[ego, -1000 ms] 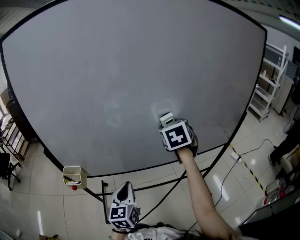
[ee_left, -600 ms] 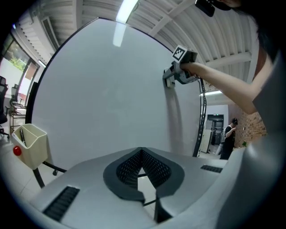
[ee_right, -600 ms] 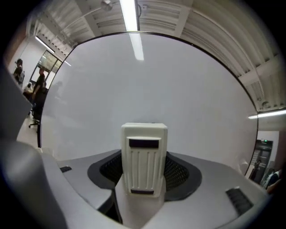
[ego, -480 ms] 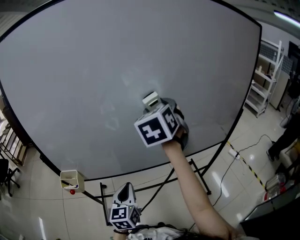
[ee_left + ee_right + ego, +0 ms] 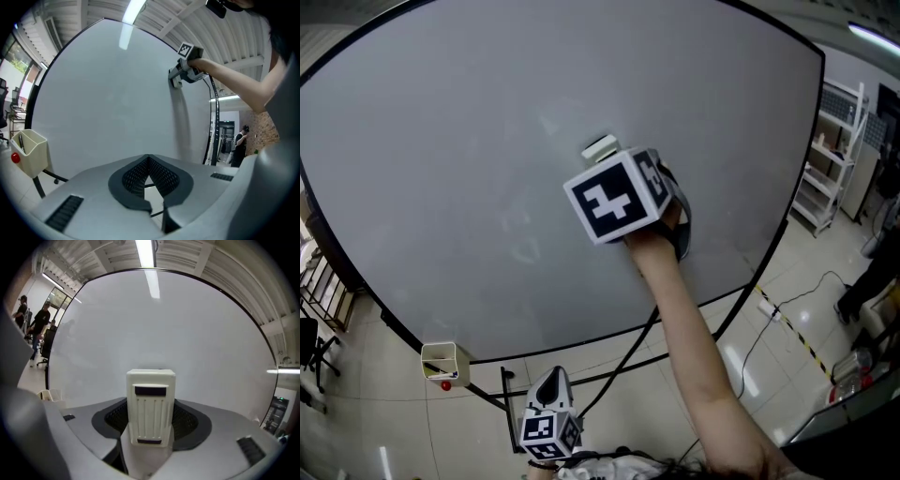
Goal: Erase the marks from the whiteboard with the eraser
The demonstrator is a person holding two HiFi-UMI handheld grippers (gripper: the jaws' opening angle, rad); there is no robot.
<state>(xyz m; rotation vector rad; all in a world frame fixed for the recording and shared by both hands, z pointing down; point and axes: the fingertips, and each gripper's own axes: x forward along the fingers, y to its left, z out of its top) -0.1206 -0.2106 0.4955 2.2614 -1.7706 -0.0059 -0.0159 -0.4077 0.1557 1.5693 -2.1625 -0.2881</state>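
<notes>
A broad whiteboard (image 5: 487,141) with a matt, pale grey face is bounded by a thin black frame and carried on black tubular legs above a glossy tiled floor (image 5: 422,431). Faint, pale swirled smears (image 5: 525,246) can be made out on its lower left part. A small cream box (image 5: 442,356), open at the top, is hung at the board's lower left edge, and a red round thing (image 5: 444,382) is seen just under it. A white wire shelf (image 5: 827,173) is stood to the right, beyond the frame.

The eraser (image 5: 150,404) is shown as a cream-white plastic block, rectangular with rounded corners, its back ribbed with upright grooves and marked by two dark slots.

The right forearm (image 5: 694,356) is stretched up and forward from the lower right, bare, with the hand hidden behind the marker cube (image 5: 617,197). The right gripper (image 5: 611,161) is pointed at the board's middle. The left gripper (image 5: 550,377) is kept low and close to the body, below the board's bottom edge and well apart from it, pointed upward.

The right gripper's dark, grid-textured pads (image 5: 190,420) are pinched on the two sides of the eraser, which is held upright between them with its far face set against the whiteboard near the centre. The left gripper's jaws are pressed together at their tips, and nothing is held between them.
</notes>
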